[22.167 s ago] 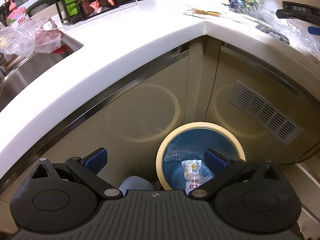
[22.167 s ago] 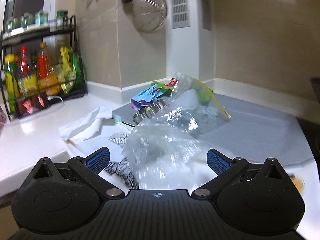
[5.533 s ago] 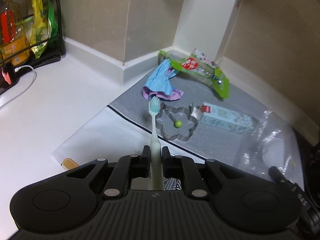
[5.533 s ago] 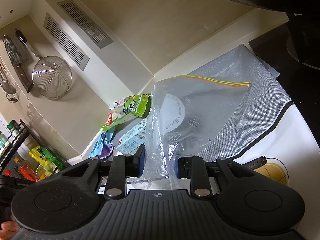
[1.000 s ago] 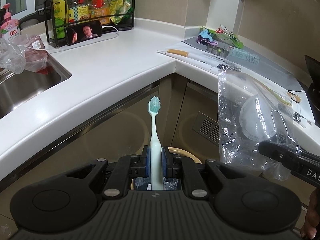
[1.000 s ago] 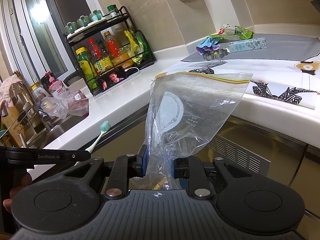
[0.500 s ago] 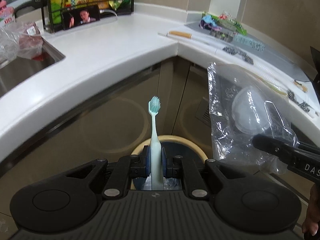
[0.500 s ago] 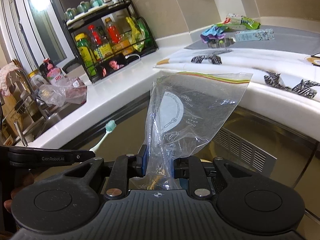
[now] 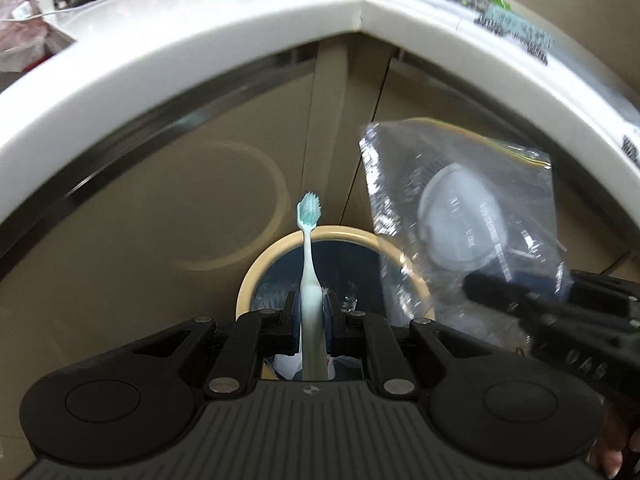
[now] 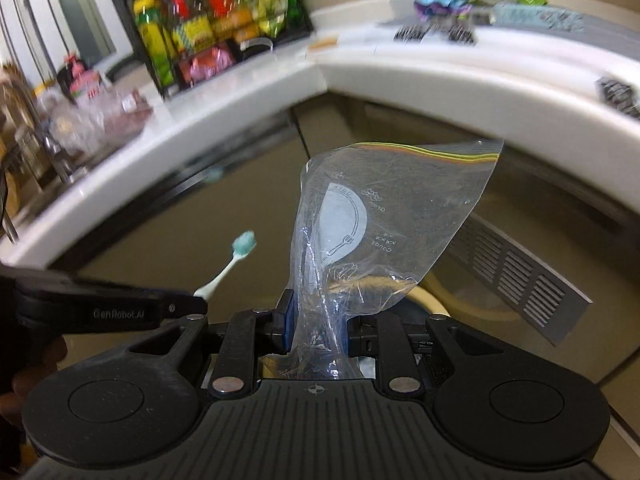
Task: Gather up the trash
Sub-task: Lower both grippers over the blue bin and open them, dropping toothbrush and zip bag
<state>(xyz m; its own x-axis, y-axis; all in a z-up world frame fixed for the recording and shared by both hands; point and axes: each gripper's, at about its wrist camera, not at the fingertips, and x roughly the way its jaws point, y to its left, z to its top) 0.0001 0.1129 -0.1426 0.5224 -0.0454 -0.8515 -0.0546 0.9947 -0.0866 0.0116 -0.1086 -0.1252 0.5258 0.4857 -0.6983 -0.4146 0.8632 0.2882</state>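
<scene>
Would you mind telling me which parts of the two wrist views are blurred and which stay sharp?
Left wrist view: the toothbrush is crisp, the zip bag smeared, and the fisheye bows the countertop. Right wrist view: the bag is sharp, while the bottle rack and counter litter streak with motion blur.

Toothbrush (image 9: pixel 309 280): pale mint-white handle, teal-and-white bristles.
Bag (image 10: pixel 384 232): clear plastic, white half-round label with fork-and-spoon line drawing, seal strip striped yellow, orange and green.
Bin (image 9: pixel 256 276): cream rim, dark blue inside.
Grippers: black bodies, ribbed grey deck; blue pads (image 10: pixel 289 320) on the right one; white lettering on the left one's side.
Counter (image 9: pixel 180 60): glossy white.
Cabinet doors (image 9: pixel 160 220): beige-tan, dark metal strip under the counter edge.
Vent (image 10: pixel 520 280): grey slatted grille.
Rack (image 10: pixel 208 28): black wire, bottles yellow, red, orange, green.
Mat (image 10: pixel 600 32): grey; black-and-white zebra-like patches nearby.
</scene>
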